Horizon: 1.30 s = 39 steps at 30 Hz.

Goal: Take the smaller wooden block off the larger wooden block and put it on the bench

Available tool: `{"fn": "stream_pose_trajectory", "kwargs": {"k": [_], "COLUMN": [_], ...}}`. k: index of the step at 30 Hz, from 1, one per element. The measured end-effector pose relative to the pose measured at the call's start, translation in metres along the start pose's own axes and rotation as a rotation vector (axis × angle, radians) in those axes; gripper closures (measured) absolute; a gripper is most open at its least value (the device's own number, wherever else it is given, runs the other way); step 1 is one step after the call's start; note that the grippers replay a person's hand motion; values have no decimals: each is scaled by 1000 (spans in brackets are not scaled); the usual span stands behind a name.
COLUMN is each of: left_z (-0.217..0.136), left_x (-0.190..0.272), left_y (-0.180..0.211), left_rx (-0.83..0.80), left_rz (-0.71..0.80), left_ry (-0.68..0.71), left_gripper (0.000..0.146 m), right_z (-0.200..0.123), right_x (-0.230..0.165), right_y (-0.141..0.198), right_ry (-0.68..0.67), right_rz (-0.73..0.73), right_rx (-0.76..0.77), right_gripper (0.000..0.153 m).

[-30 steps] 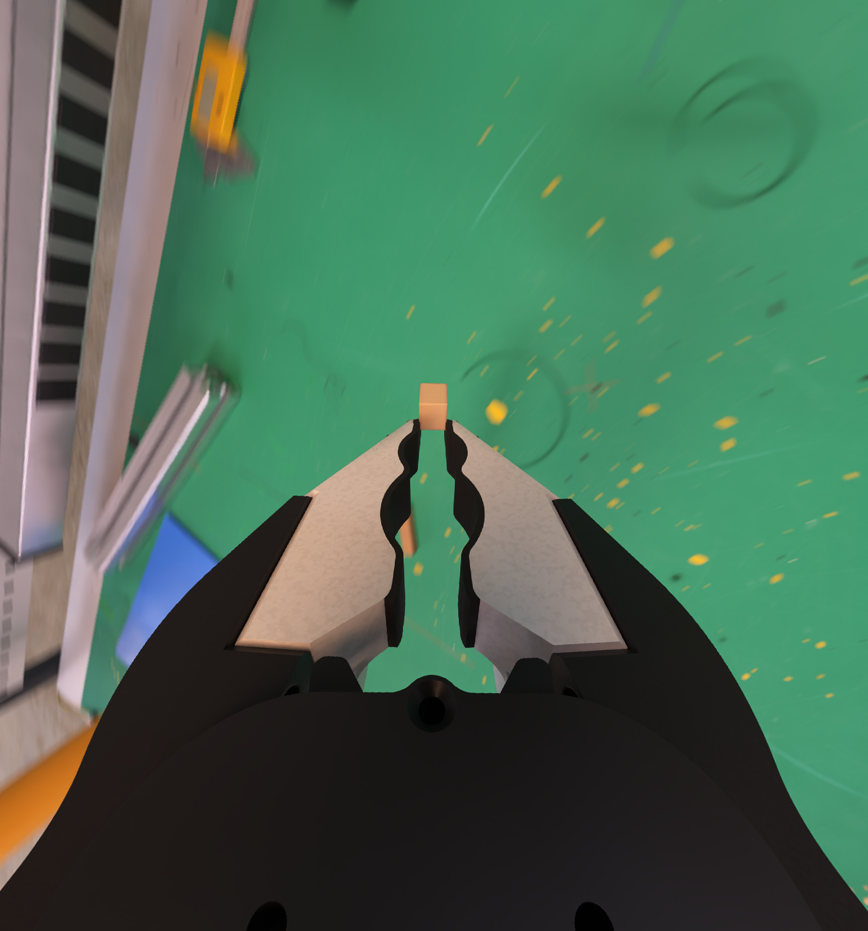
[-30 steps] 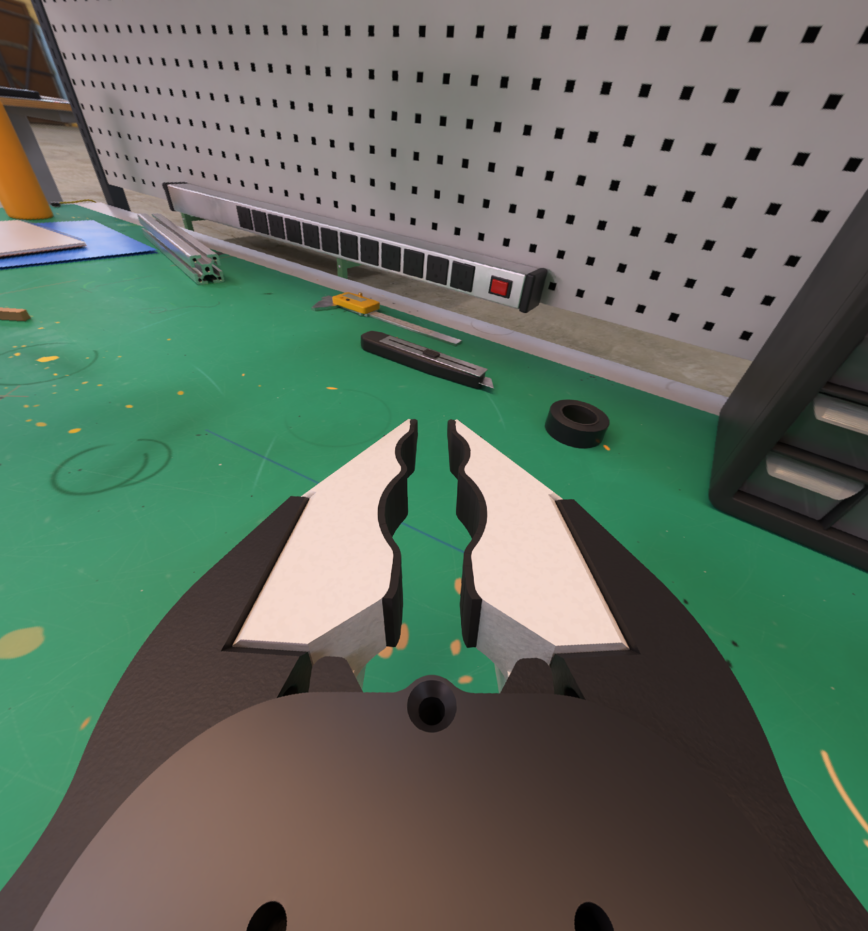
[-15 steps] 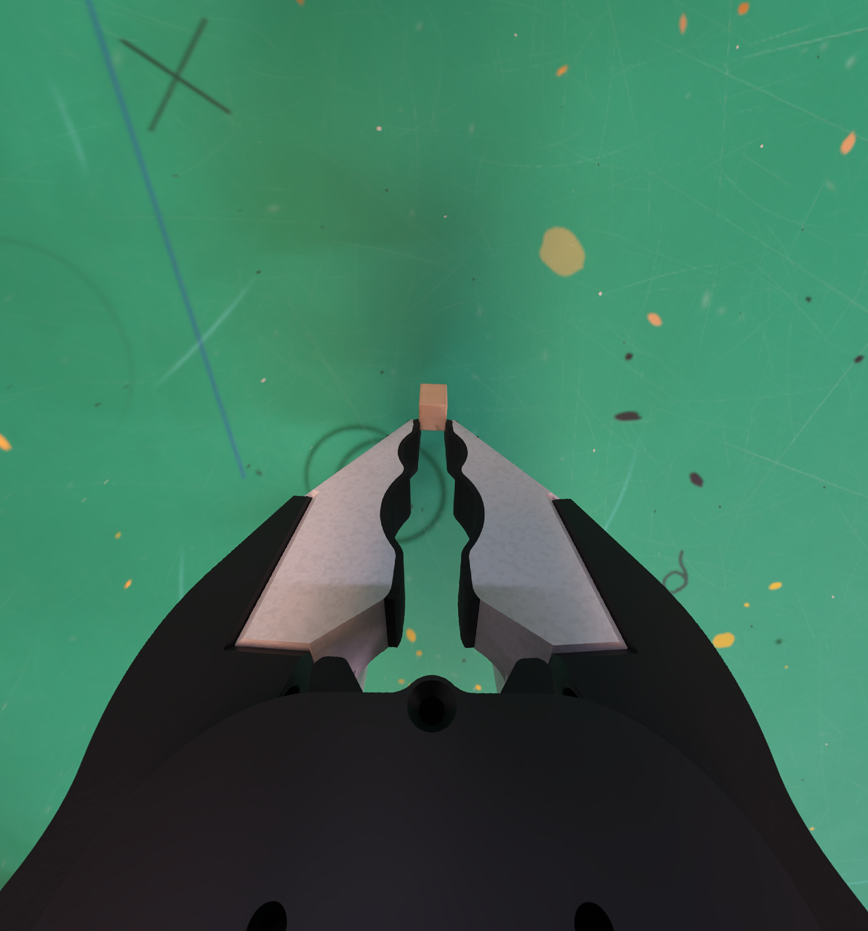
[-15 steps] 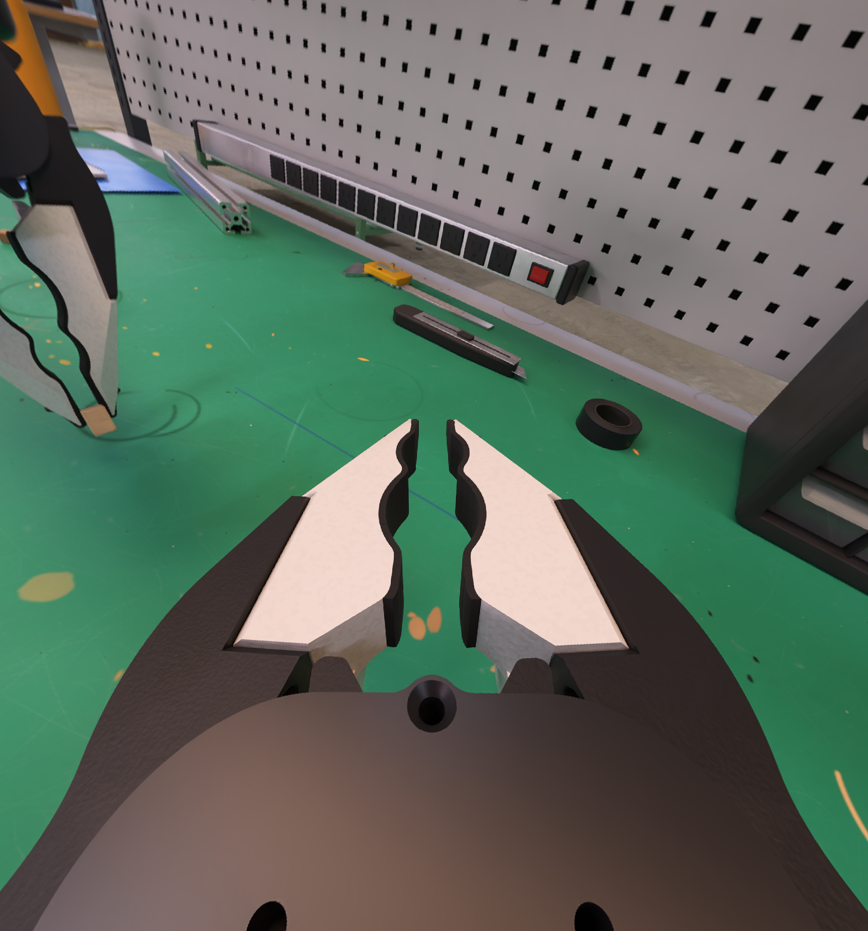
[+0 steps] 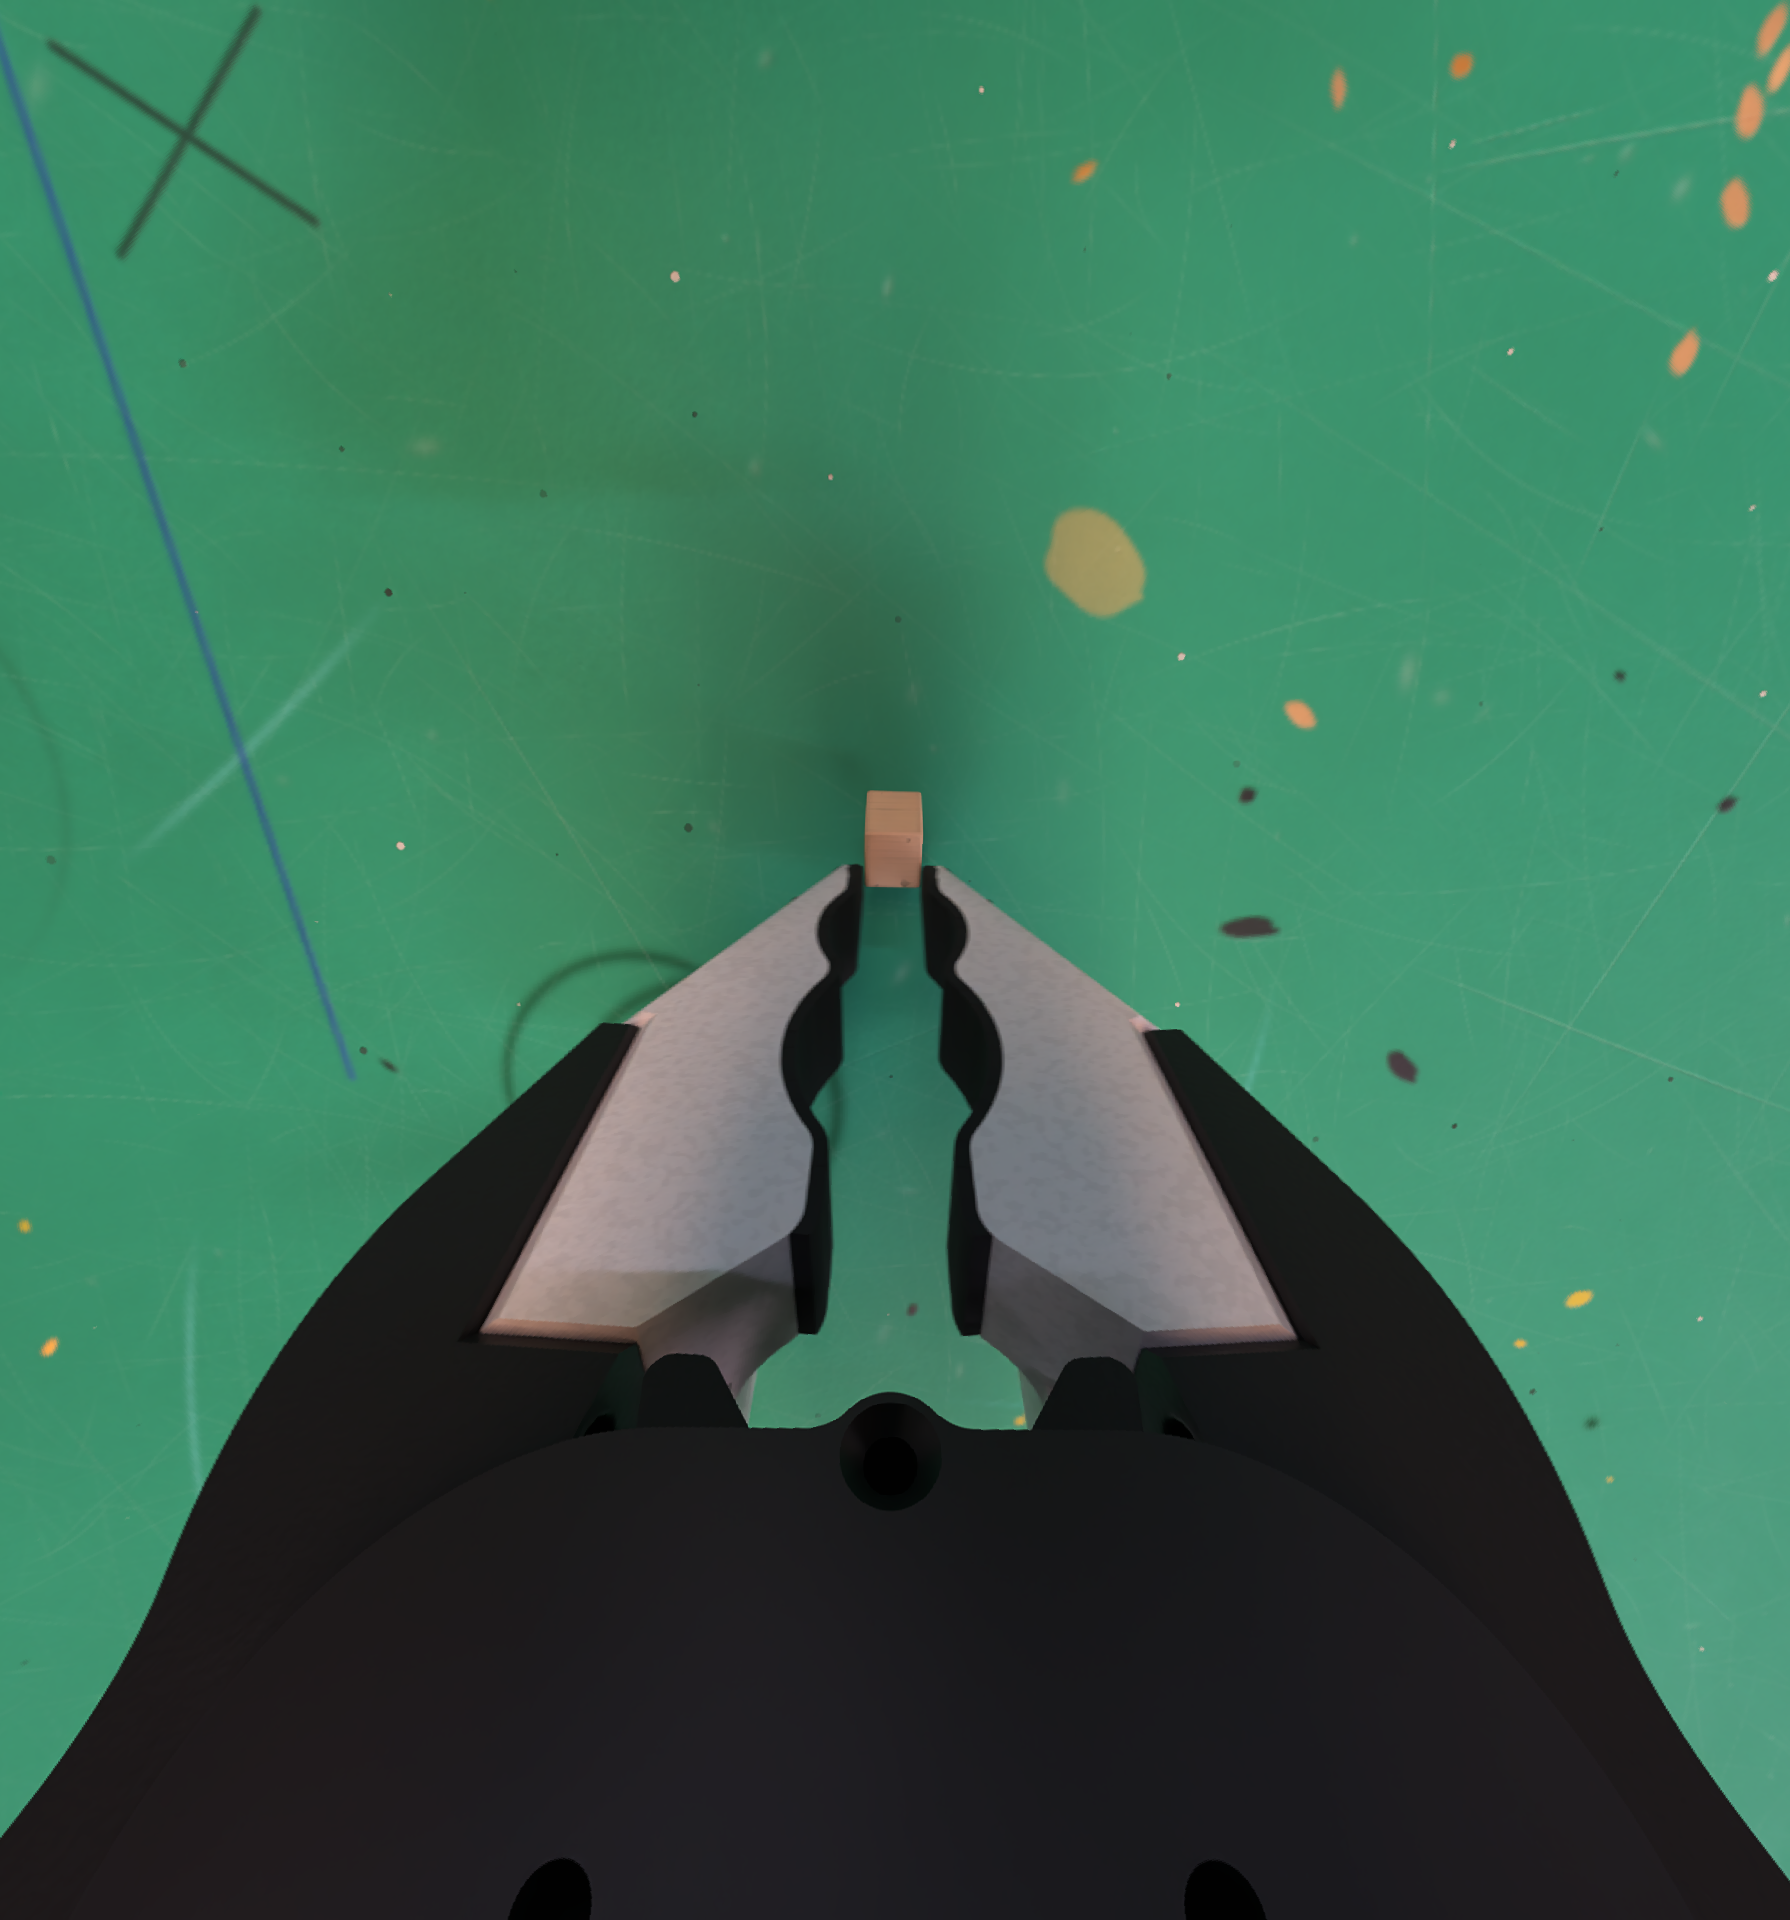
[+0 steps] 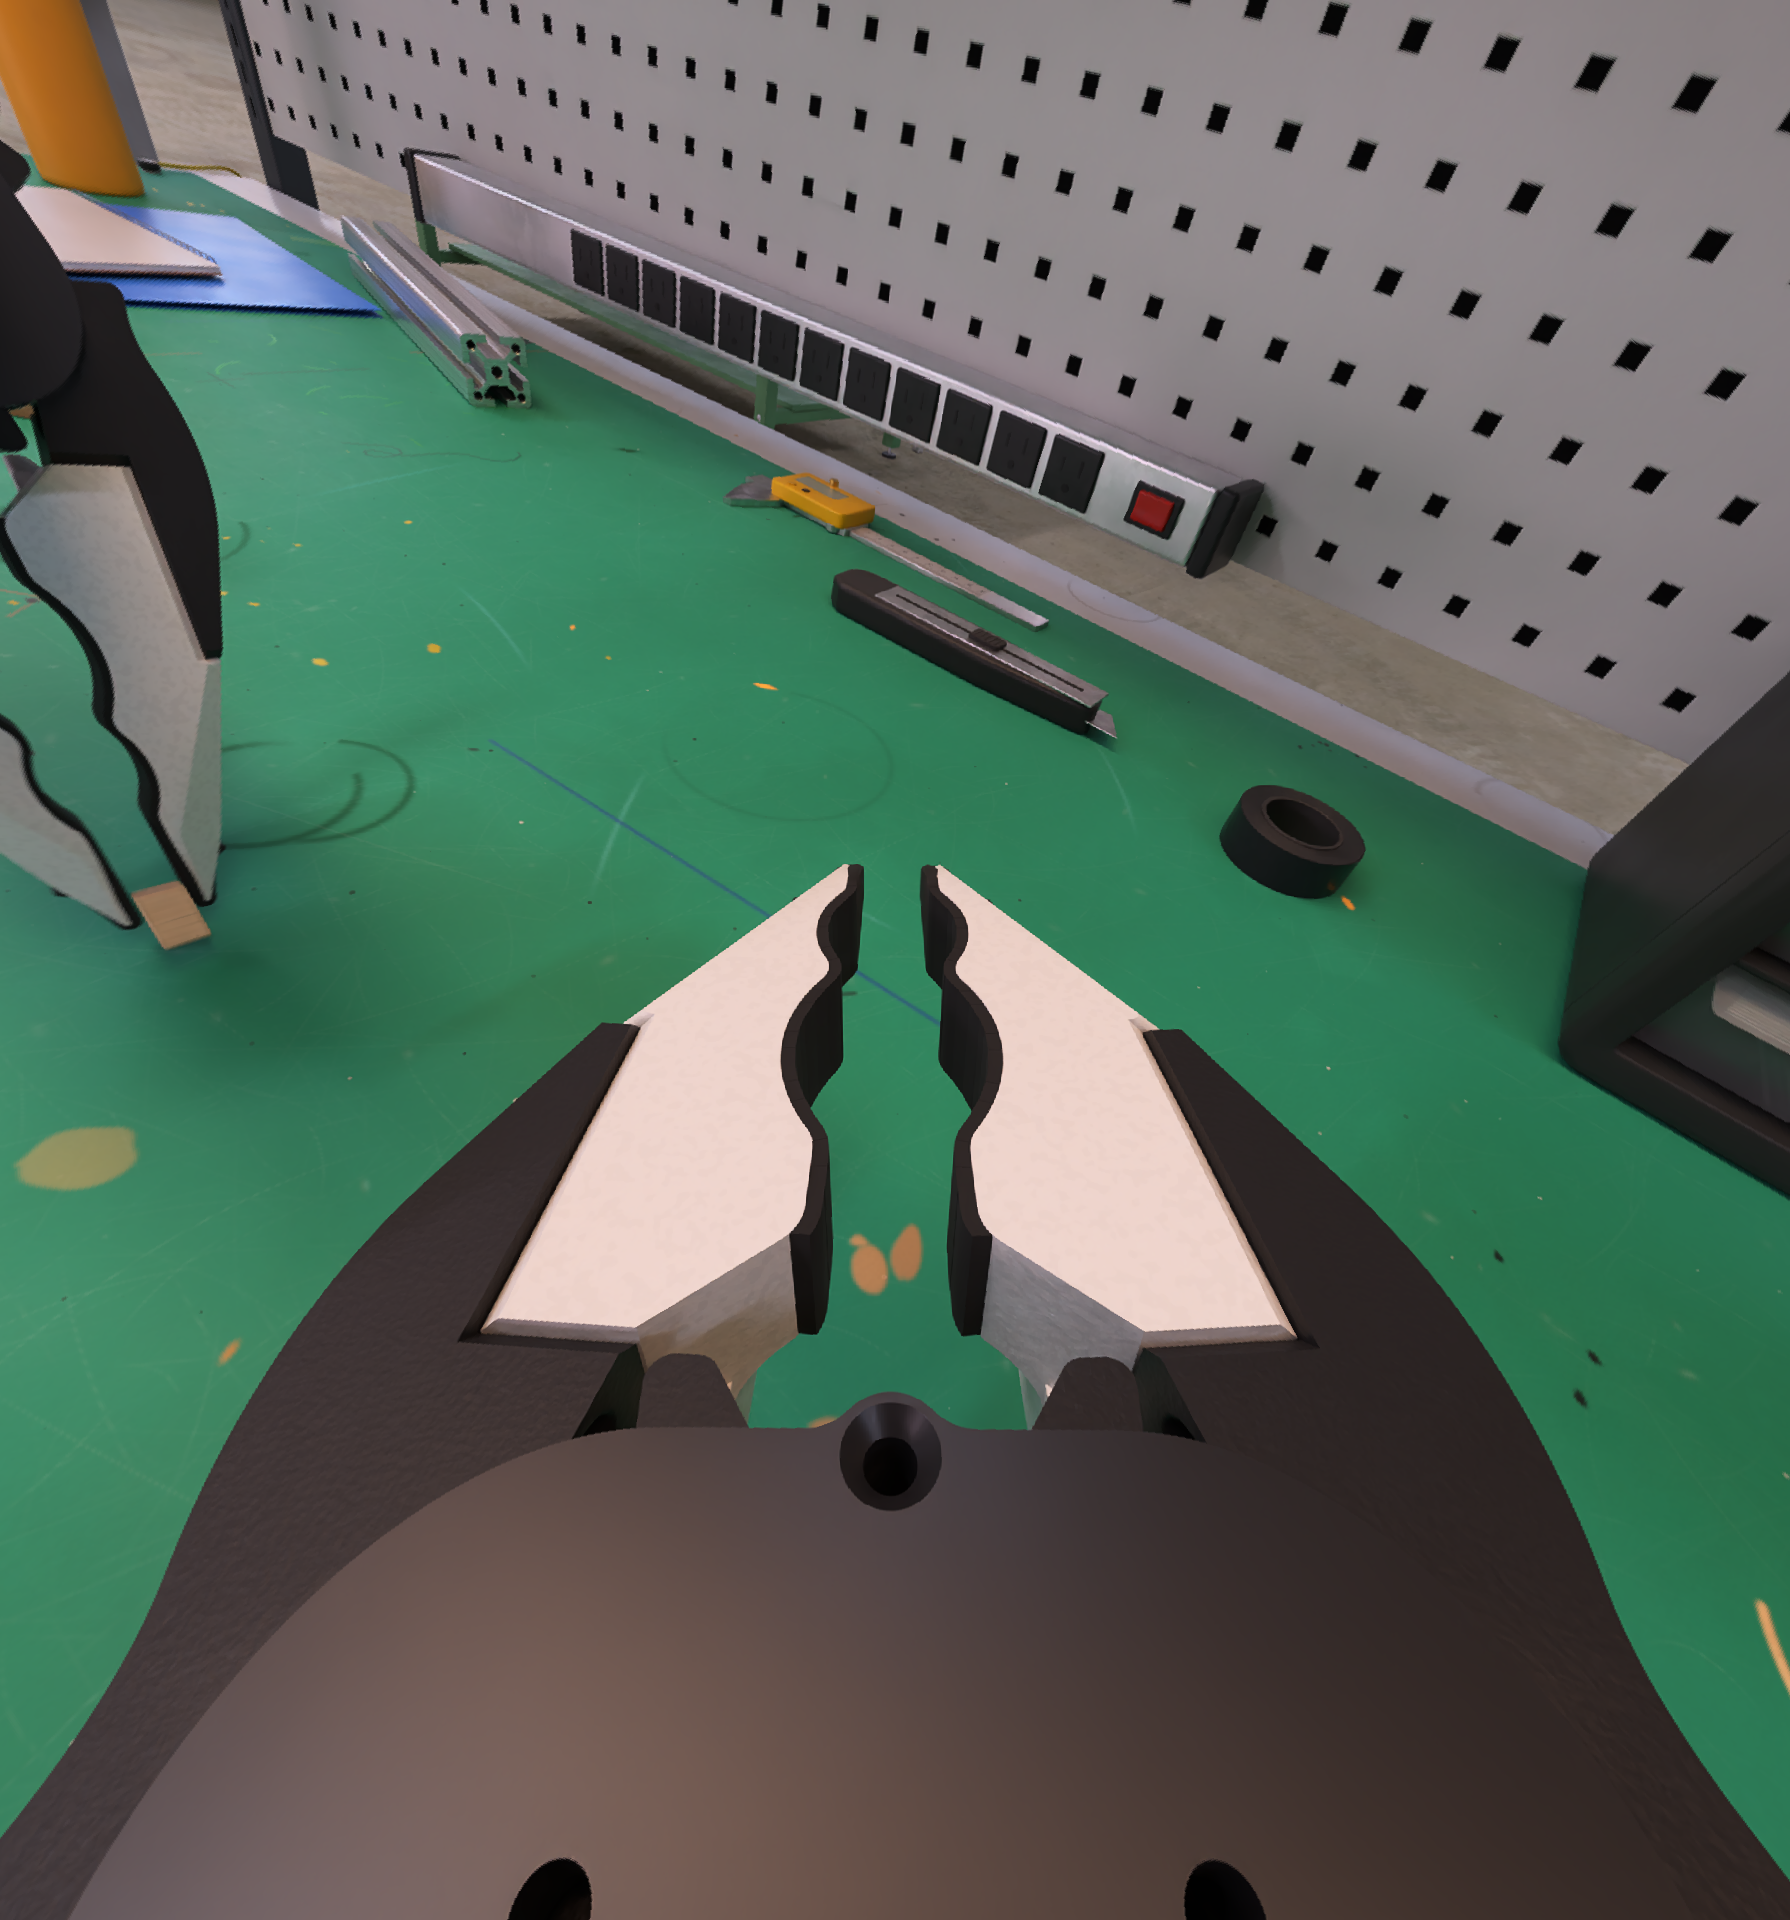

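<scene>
My left gripper [image 5: 889, 878] points down at the green bench mat [image 5: 1390, 935] and is shut on the smaller wooden block [image 5: 892, 840], a pale cube pinched at the very fingertips. In the right wrist view the same gripper [image 6: 158, 914] hangs at the far left with the block [image 6: 172, 916] at or just above the mat [image 6: 558, 935]. My right gripper [image 6: 891, 878] is low over the mat, empty, with its jaws almost together. I do not see the larger wooden block clearly in either view.
Along the pegboard wall lie a power strip [image 6: 870, 384], a yellow calliper [image 6: 823, 501], a black utility knife [image 6: 969, 649] and a black tape roll [image 6: 1291, 840]. A dark drawer cabinet [image 6: 1722, 935] stands at right. An aluminium profile [image 6: 439, 312] and blue sheet [image 6: 236, 275] lie far left.
The left gripper swung from near the wall out over open mat and came lower with the block. The right gripper moved forward, and the left gripper came into its view.
</scene>
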State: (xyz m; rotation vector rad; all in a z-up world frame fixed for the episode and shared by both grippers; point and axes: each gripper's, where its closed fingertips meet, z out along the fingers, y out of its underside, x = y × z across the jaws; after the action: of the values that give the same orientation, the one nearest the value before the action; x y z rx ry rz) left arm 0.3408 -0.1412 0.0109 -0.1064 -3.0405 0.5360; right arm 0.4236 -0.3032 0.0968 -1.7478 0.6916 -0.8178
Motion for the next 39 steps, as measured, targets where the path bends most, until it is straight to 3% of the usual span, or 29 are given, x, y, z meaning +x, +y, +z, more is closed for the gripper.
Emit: {"fn": "stream_pose_trajectory", "kwargs": {"k": [4,9,14,16,22,33,39], "left_z": [-2,-24,-64,-67,-26,-12,-13], "left_x": [0,-9,-51,-68,-85,-86,-82], "left_y": [-1,-14,-37,-37,-24,-25,-21], "left_rx": [43,217,611,697,595,572,566], "left_rz": [-25,-97,-300,-375,-437,-373,-346], "left_ry": [-3,-32,-209,-283,-298,-334,-335], "left_gripper": [106,95,85,82,55,70,71], "right_z": [1,2,2,3,7,14,37], "right_x": [-1,-1,1,1,-2,3,36], "right_y": [2,4,4,7,12,17,0], "right_ry": [1,2,4,1,-29,-35,-16], "right_rz": [0,0,21,42,69,81,16], "right_rx": [-10,-16,-16,-26,-59,-76,-71], "right_gripper": [142,142,141,139,128,127,127]}}
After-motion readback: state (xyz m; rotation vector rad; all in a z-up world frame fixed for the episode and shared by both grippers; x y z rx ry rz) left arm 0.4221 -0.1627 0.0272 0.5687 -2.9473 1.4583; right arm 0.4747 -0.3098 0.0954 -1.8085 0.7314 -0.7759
